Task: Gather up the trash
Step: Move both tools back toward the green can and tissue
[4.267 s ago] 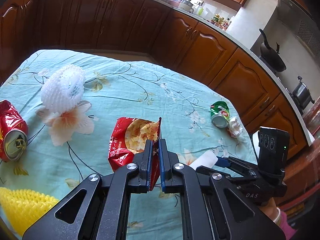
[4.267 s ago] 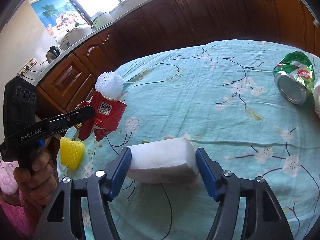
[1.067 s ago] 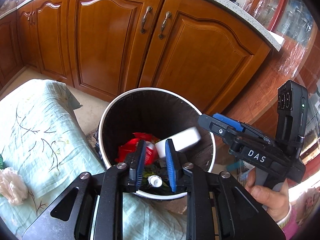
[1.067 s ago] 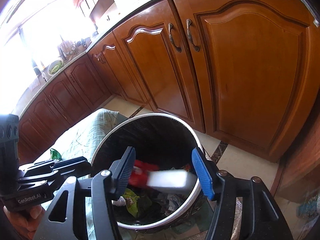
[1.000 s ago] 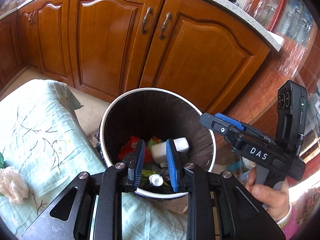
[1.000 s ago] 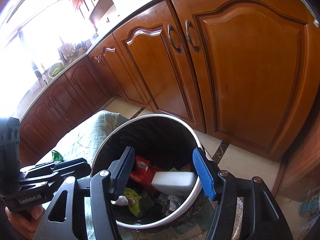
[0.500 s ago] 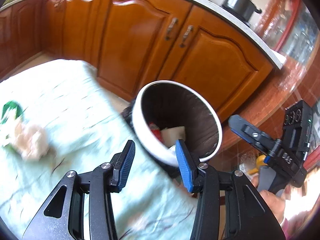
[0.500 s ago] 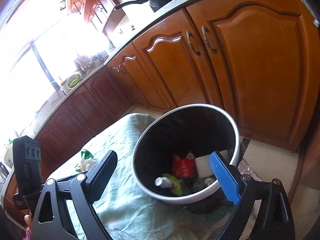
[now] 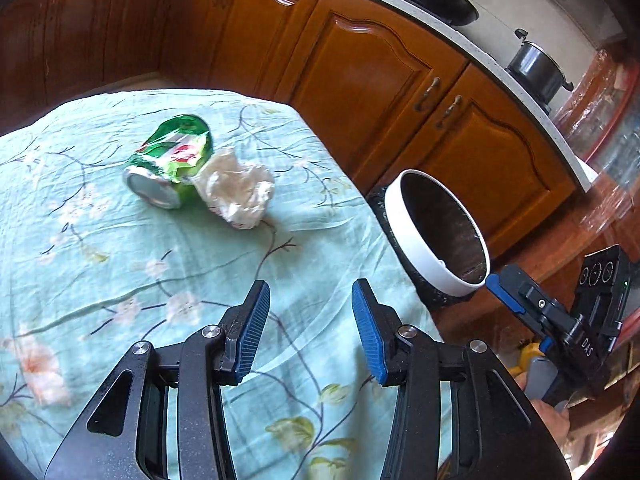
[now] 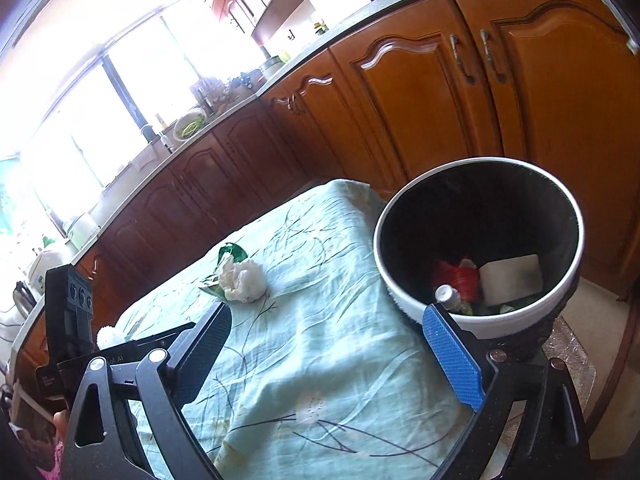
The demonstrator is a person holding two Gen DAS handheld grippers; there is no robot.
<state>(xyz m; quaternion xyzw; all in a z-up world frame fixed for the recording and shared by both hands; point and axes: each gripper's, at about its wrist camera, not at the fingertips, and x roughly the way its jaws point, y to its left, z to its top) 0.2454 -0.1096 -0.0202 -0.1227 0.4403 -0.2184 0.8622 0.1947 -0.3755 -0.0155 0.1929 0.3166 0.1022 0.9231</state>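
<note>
A crushed green can (image 9: 170,168) lies on the flowered tablecloth (image 9: 120,280) with a crumpled white paper wad (image 9: 236,192) touching its right side. My left gripper (image 9: 308,328) is open and empty above the cloth, nearer than both. The white-rimmed bin (image 10: 404,300) stands off the table's right edge; inside lie a red chip bag (image 10: 456,276), a white block (image 10: 510,278) and a small bottle (image 10: 446,294). My right gripper (image 10: 332,344) is open and empty above the table edge beside the bin. The wad (image 10: 242,278) hides most of the can (image 10: 232,252) in the right wrist view.
Wooden kitchen cabinets (image 9: 360,72) run behind the table and bin (image 9: 416,248). A wok (image 9: 436,0) and a pot (image 9: 536,68) sit on the counter. A white foam net (image 10: 106,336) lies far left on the table. The right gripper's handle (image 9: 580,328) shows beyond the bin.
Both grippers let go of the chip bag and white block into the bin, opened wide, and swung back over the table toward the can and paper wad.
</note>
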